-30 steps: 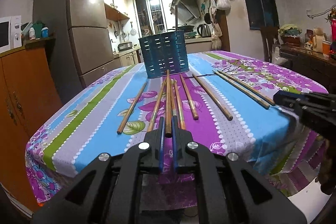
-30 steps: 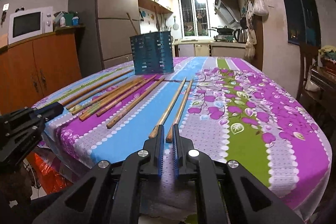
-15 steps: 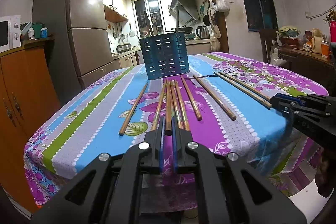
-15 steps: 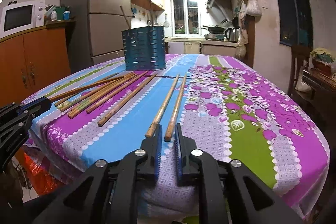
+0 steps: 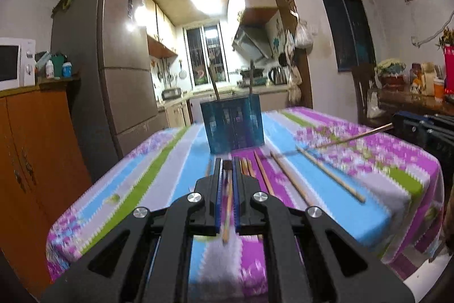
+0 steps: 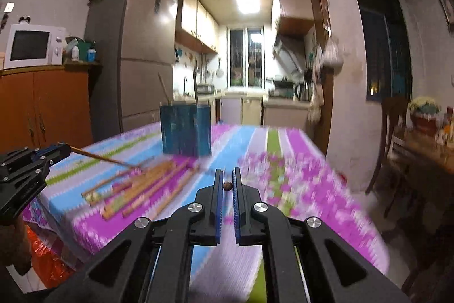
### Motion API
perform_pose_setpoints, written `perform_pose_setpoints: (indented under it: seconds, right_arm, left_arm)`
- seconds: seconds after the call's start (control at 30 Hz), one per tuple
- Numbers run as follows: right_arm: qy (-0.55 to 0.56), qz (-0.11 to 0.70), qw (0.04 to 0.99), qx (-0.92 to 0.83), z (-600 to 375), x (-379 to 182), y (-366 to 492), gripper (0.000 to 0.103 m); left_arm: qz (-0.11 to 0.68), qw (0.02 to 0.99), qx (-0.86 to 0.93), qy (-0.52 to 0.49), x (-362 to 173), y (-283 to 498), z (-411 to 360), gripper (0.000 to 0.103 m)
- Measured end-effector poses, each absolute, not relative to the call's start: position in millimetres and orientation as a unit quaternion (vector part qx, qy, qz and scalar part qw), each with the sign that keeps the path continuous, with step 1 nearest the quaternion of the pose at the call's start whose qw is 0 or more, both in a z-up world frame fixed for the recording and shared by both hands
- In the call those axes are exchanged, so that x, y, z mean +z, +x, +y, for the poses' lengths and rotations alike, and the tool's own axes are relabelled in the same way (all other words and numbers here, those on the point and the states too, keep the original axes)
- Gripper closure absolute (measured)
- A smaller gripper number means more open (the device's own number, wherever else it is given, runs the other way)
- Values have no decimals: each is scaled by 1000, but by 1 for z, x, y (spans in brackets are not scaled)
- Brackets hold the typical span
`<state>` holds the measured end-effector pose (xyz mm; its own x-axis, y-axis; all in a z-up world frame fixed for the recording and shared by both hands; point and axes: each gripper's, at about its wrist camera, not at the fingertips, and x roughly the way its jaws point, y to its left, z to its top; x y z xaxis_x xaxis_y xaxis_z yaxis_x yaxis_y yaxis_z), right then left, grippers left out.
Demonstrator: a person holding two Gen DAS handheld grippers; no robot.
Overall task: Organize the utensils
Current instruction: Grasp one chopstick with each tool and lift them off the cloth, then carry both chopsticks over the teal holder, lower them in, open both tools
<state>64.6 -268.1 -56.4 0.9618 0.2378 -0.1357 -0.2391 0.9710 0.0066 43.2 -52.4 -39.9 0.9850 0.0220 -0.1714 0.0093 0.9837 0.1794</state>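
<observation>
Motion blurs both views. My left gripper [image 5: 226,161] is shut on a wooden chopstick [image 5: 227,198] that runs back between its fingers, lifted above the tablecloth. My right gripper [image 6: 227,172] is shut on another chopstick, whose round end [image 6: 227,186] shows between the pads. Each gripper shows in the other's view: the right gripper [image 5: 425,129] holds its chopstick [image 5: 340,139] slanting left, and the left gripper [image 6: 28,169] holds its chopstick [image 6: 99,158] slanting right. A blue slotted utensil holder [image 5: 232,127] [image 6: 185,129] stands mid-table with two sticks in it. Several chopsticks [image 5: 283,178] [image 6: 147,186] lie before it.
The table [image 5: 397,175] wears a striped floral cloth. A tall fridge [image 5: 119,75] and an orange cabinet [image 5: 34,146] with a microwave [image 6: 31,46] stand at the left. A wooden chair [image 6: 388,144] and a cluttered side table [image 5: 411,98] are at the right.
Both grippers have risen from the table's near edge, each lifting a chopstick off the cloth. The views now look more level toward the blue holder.
</observation>
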Motion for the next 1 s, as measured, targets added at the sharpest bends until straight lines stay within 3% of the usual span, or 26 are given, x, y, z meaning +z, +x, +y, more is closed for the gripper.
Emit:
perform_pose_setpoints:
  seconds: [0.23, 1.0]
  right_arm:
    - [-22, 12, 990, 140, -277, 5, 72, 96]
    - [4, -5, 981, 194, -279, 154, 195, 96]
  left_arm:
    - [63, 994, -25, 85, 6, 62, -48, 99]
    - [84, 993, -60, 59, 138, 177, 2, 99]
